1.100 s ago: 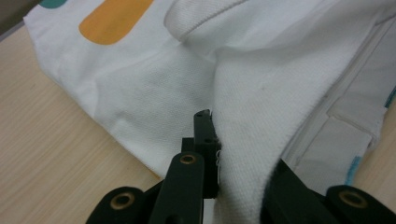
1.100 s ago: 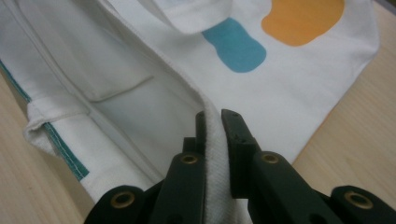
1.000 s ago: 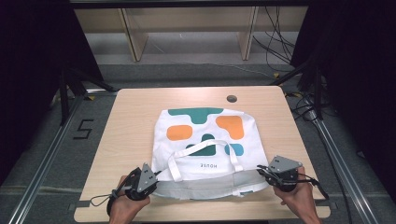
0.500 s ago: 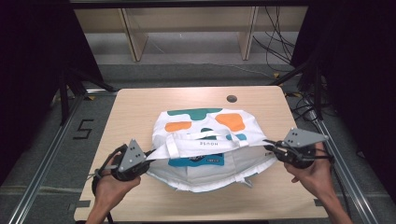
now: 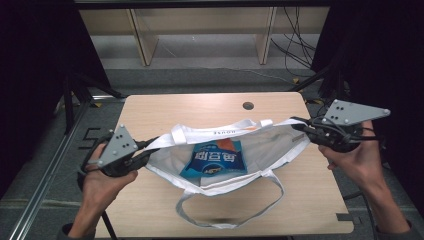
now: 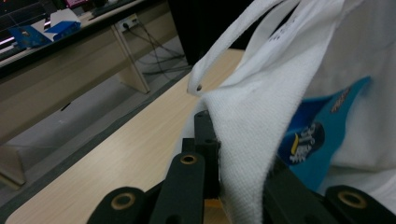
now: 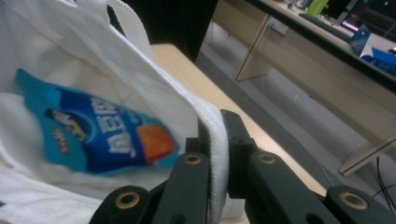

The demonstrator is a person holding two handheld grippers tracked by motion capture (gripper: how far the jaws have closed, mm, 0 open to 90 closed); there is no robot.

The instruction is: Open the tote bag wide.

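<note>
Nearest you in the high view, your two forearms come in from the bottom edge, each hand wrapped around a black two-jaw gripper topped with a grey three-cornered plate. Between them hangs a white woven-cloth tote bag [image 5: 260, 150] with flat fabric strap handles, held up above the pale wooden table [image 5: 200, 107] with its mouth stretched open toward you. One loop handle droops from the near edge of the bag over the tabletop; the other strap runs along the far rim and carries small dark lettering. Your left gripper [image 5: 145, 150] has its jaws clamped tight on the left corner of the bag's rim; in the left gripper view the coarse, ribbed weave [image 6: 252, 140] is pinched between the black jaws. Your right gripper [image 5: 300, 125] likewise grips the right corner of the rim, and in the right gripper view a thick hemmed edge of cloth [image 7: 215, 140] sits squeezed between the closed jaws. Inside the bag lies a glossy blue snack packet [image 5: 214, 160] with white lettering and an orange patch, flat and roughly rectangular, resting against the inner cloth. Farther off, the table has a small round dark hole [image 5: 248, 106] near its far edge. Beyond that stands grey floor and light wooden shelving legs [image 5: 142, 40].
</note>
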